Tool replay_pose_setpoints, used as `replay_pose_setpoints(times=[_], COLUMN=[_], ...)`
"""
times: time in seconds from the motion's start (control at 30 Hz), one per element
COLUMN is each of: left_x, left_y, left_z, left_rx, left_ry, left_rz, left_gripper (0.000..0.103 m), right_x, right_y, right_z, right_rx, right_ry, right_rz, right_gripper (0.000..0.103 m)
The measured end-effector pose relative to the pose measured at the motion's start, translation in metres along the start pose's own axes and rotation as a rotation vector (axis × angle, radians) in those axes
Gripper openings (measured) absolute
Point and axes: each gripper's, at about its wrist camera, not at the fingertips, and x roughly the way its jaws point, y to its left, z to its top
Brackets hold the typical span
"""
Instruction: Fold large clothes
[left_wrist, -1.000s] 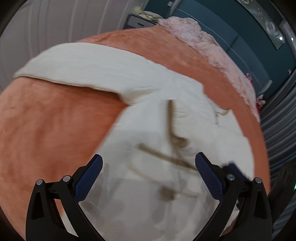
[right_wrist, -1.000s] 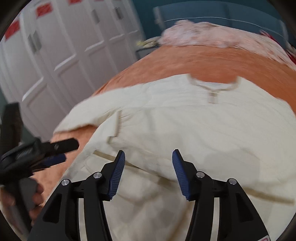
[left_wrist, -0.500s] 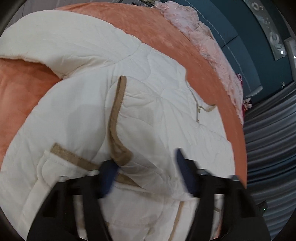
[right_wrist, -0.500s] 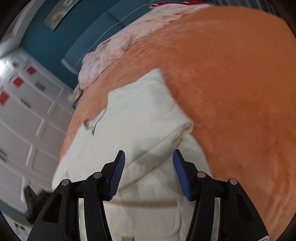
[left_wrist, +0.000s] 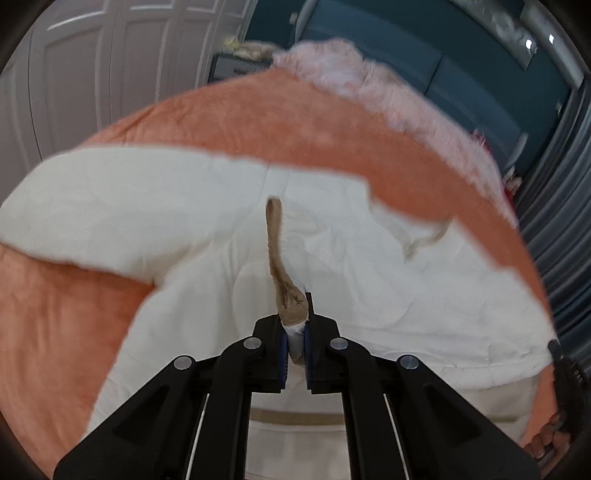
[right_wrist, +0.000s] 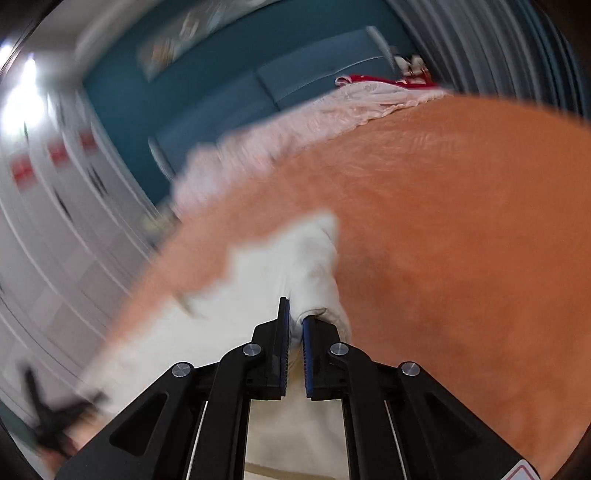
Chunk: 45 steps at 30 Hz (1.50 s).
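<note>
A large cream quilted jacket with tan trim lies spread on an orange bedspread. My left gripper is shut on a tan-trimmed fold of the jacket near its middle. My right gripper is shut on a cream fold of the jacket at its right edge, next to bare bedspread. The right wrist view is blurred by motion. The left gripper shows as a dark blur at the lower left of the right wrist view.
A pink lacy blanket lies along the far edge of the bed, with a red item beyond it. White cupboard doors stand at the left. A teal headboard wall and grey curtains lie behind.
Both grippers were open over the jacket and have now shut on folds of it. The right gripper swung to the jacket's right edge. The left closed on the tan-trimmed fold.
</note>
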Motion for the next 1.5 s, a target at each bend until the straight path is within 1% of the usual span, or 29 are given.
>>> replay_pose_setpoints(times=[0.03,0.1,0.13,0.2,0.33,0.47,0.53,0.57,0.6,0.63,0.7,0.73,0.77,0.8,0.83,0.9,0.93,0.97,1.03,1.1,1.17,1.23,1.33,1.5], left_x=[0.011,0.030,0.034,0.036,0.042,0.043,0.043,0.043,0.043,0.043,0.042,0.042,0.042,0.043,0.043,0.043,0.043,0.043,0.043,0.043,0.044,0.044,0.045,0.046], left_y=[0.003,0.006,0.005,0.002,0.000,-0.004,-0.005,-0.005,-0.006,-0.006,-0.007,-0.008,-0.009,-0.009,-0.010,-0.011,-0.011,-0.011,-0.012,-0.012,-0.012,-0.011,-0.010,-0.011], left_z=[-0.006,-0.020,-0.025,-0.032,-0.037,-0.042,-0.045,-0.045,-0.046,-0.047,-0.049,-0.050,-0.050,-0.051,-0.051,-0.052,-0.052,-0.052,-0.052,-0.052,-0.053,-0.053,-0.053,-0.055], left_rx=[0.001,0.008,0.019,0.061,0.100,0.128,0.133,0.135,0.136,0.138,0.143,0.148,0.153,0.157,0.160,0.164,0.165,0.163,0.164,0.166,0.169,0.168,0.163,0.167], left_ry=[0.025,0.065,0.065,0.039,0.012,-0.032,-0.050,-0.056,-0.058,-0.060,-0.067,-0.070,-0.073,-0.075,-0.077,-0.079,-0.080,-0.079,-0.080,-0.080,-0.082,-0.083,-0.085,-0.090], left_rz=[0.017,0.036,0.044,0.071,0.092,0.108,0.110,0.110,0.109,0.109,0.110,0.114,0.119,0.123,0.127,0.130,0.130,0.129,0.130,0.132,0.134,0.131,0.125,0.130], left_gripper=[0.006,0.006,0.006,0.006,0.007,0.008,0.008,0.008,0.008,0.008,0.008,0.008,0.008,0.008,0.008,0.008,0.008,0.008,0.008,0.008,0.008,0.008,0.008,0.008], right_x=[0.013,0.030,0.035,0.043,0.056,0.059,0.059,0.058,0.055,0.050,0.031,0.017,0.002,-0.006,-0.012,-0.008,0.000,0.006,0.027,0.045,0.059,0.073,0.082,0.085], right_y=[-0.004,-0.017,-0.021,-0.026,-0.026,-0.024,-0.025,-0.026,-0.030,-0.030,-0.021,-0.012,0.004,0.021,0.045,0.081,0.105,0.119,0.153,0.175,0.188,0.197,0.195,0.190], right_z=[-0.008,-0.020,-0.025,-0.034,-0.048,-0.053,-0.054,-0.054,-0.053,-0.051,-0.048,-0.049,-0.050,-0.051,-0.055,-0.060,-0.067,-0.070,-0.085,-0.097,-0.111,-0.126,-0.137,-0.143], right_rx=[-0.009,0.006,0.011,0.011,-0.025,-0.046,-0.037,-0.018,-0.007,0.001,0.003,-0.008,-0.048,-0.093,-0.145,-0.205,-0.234,-0.250,-0.303,-0.321,-0.328,-0.343,-0.358,-0.368], right_ry=[0.050,0.112,0.129,0.156,0.174,0.174,0.176,0.177,0.179,0.179,0.149,0.112,0.067,0.045,0.038,0.076,0.104,0.119,0.166,0.210,0.249,0.276,0.276,0.267], right_rz=[-0.032,-0.069,-0.082,-0.106,-0.145,-0.164,-0.156,-0.134,-0.127,-0.130,-0.177,-0.204,-0.221,-0.216,-0.186,-0.121,-0.067,-0.039,-0.006,0.019,0.031,0.013,-0.011,-0.015], right_gripper=[0.005,0.004,0.004,0.005,0.005,0.005,0.005,0.007,0.008,0.011,0.019,0.021,0.021,0.021,0.021,0.021,0.021,0.021,0.021,0.021,0.019,0.018,0.018,0.018])
